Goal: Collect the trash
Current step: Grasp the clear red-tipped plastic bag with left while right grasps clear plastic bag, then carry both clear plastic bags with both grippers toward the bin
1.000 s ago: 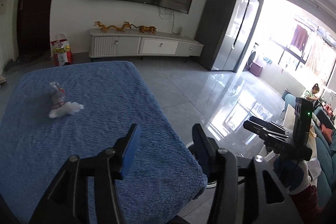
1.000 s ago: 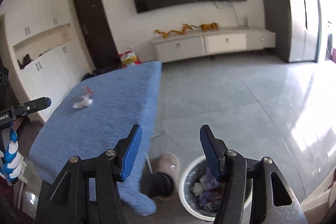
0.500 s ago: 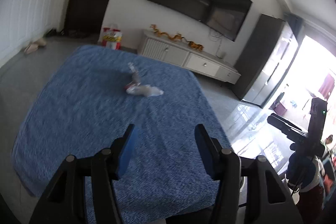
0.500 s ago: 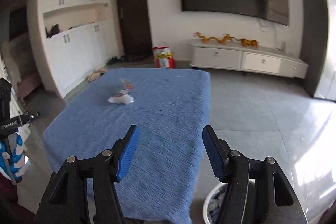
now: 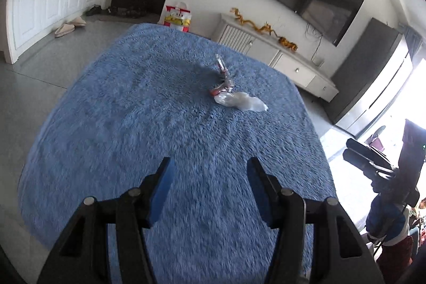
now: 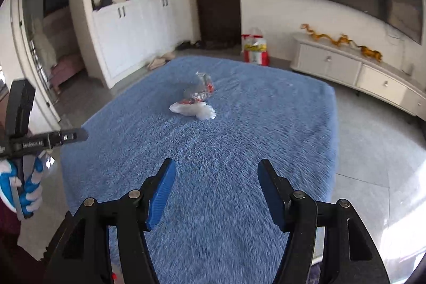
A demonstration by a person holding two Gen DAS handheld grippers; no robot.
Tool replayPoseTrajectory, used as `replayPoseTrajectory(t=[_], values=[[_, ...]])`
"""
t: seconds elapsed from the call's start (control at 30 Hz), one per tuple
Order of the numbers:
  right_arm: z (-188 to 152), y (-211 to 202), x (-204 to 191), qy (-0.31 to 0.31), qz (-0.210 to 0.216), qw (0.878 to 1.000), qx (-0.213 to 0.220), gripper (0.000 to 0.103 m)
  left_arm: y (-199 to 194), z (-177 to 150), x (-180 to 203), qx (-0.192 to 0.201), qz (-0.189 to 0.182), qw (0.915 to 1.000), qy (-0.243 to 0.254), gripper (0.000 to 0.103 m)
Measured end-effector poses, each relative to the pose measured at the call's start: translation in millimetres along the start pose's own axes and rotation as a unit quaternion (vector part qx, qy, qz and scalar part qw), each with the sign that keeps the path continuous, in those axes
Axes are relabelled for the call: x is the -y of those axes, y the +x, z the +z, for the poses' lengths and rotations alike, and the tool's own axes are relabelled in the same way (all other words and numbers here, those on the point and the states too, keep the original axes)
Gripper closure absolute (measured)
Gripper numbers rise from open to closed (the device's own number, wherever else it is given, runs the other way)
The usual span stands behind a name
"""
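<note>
You can make out small white lettering along the black body of your left gripper [image 6: 45, 141], left of the right gripper, but it's too blurred to read.

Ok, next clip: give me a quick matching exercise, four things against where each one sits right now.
Things:
1. white plastic bag
2. clear wrapper
3. gold dragon ornament
4. red and yellow bag

Places:
a. on the floor beyond the table
b. on the blue cloth, nearer the tongs
c. on the white cabinet
d. on the blue cloth, just behind the white one

Pairs: 1-b, 2-d, 3-c, 4-a
</note>
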State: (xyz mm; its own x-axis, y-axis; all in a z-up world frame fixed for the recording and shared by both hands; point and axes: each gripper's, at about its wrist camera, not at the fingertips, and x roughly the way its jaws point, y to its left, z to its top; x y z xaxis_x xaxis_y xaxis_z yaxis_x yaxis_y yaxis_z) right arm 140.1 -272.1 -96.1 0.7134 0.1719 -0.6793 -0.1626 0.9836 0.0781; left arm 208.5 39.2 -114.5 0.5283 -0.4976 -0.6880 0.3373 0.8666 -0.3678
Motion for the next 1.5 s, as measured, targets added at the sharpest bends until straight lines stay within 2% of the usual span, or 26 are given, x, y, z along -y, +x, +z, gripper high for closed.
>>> replayPoseTrajectory(t=[0.23,0.37,0.63,0.73,0.8,0.87,1.0,1.03,1.1,1.2,1.5], values=[[26.9,59.1,7.5,-0.007,0.036,0.999,-0.018,0.040,64.1,62.0,12.6,-0.032,-0.007,0.9987,0.038,0.048],[41.4,95.0,9.7,-0.015,0.054,0.998,-0.029,0.039,115.7,100.6,24.4,-0.060,-0.018,0.9964,0.057,0.048],[67.7,155.6,10.4,-0.031,0.096,0.994,-0.047,0.037,215.5,146.1,36.5,-0.133,-0.013,0.9876,0.081,0.048],[73.5,174.8,7.2,-0.038,0.113,0.991,-0.055,0.037,240.9,151.6,36.4,-0.147,-0.004,0.9852,0.088,0.054],[76.4,188.2,3.4,-0.045,0.122,0.990,-0.062,0.037,251.4,153.2,36.2,-0.152,-0.002,0.9839,0.094,0.065],[78.6,199.6,0.1,-0.050,0.129,0.988,-0.068,0.037,253.2,154.3,37.6,-0.144,0.000,0.9838,0.106,0.067],[81.8,215.3,-5.0,-0.049,0.138,0.986,-0.078,0.039,252.7,153.3,29.6,-0.137,0.001,0.9843,0.111,0.086],[81.6,216.9,-5.4,-0.050,0.139,0.986,-0.081,0.040,249.7,151.8,25.5,-0.135,0.000,0.9850,0.107,0.088],[80.9,218.2,-8.1,-0.055,0.131,0.986,-0.085,0.049,242.9,149.5,18.5,-0.127,-0.006,0.9873,0.095,0.089],[78.7,214.7,-9.8,-0.049,0.133,0.986,-0.087,0.071,223.3,141.8,5.7,-0.112,-0.006,0.9903,0.081,0.089],[57.2,157.9,-7.9,-0.015,0.114,0.991,-0.064,0.072,129.3,107.8,-3.3,-0.065,0.006,0.9933,0.096,0.089]])
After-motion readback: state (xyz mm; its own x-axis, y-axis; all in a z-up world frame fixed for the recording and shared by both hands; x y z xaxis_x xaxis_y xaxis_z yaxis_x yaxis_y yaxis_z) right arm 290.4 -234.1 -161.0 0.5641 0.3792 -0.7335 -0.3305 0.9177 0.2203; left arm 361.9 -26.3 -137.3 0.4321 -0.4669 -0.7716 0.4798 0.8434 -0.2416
